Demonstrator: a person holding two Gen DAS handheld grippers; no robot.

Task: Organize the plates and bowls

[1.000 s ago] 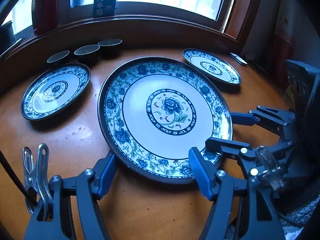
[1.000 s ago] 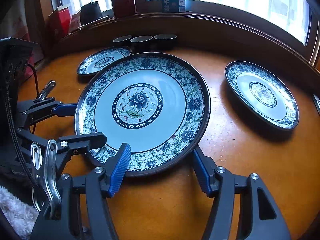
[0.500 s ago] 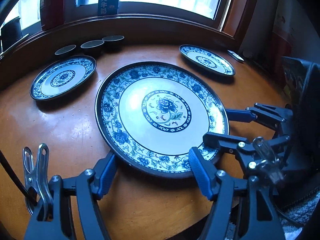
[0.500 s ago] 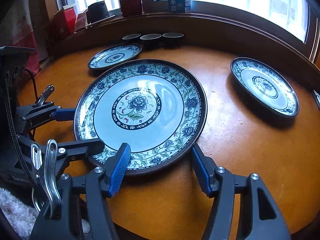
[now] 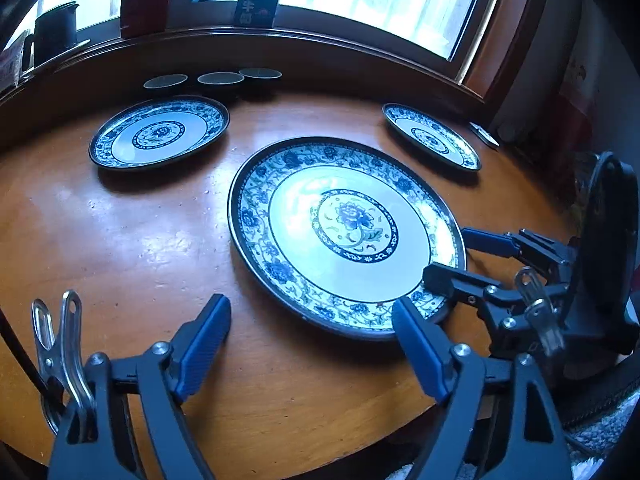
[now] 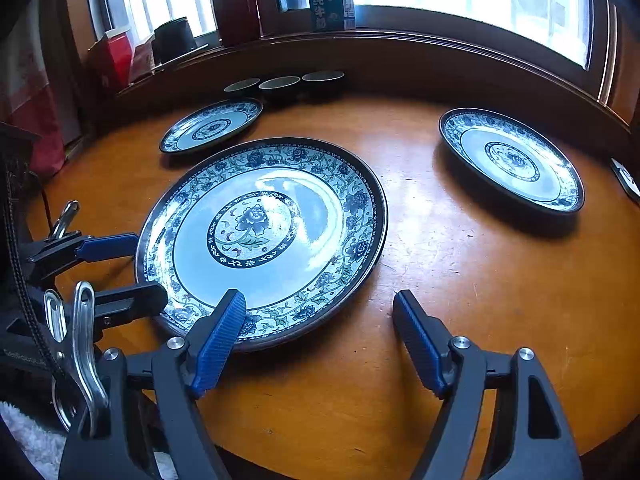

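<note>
**Both grippers spread at the big plate's near edge**

While its jaws are opening, the left gripper (image 5: 310,322) hangs over bare table (image 5: 120,240), clamping nothing; the large plate (image 5: 346,236) lies flat at its 1 o'clock. The right gripper (image 6: 318,312), also opening, grips nothing, its left finger over the plate's near rim. Small plates (image 6: 210,126) (image 6: 512,160) lie at 11 and 2 o'clock, three bowls (image 6: 280,82) at 12.

Blue-and-white floral large plate (image 5: 344,236), orange-brown wooden table (image 5: 120,240), blue-padded black claw (image 6: 320,332)
</note>
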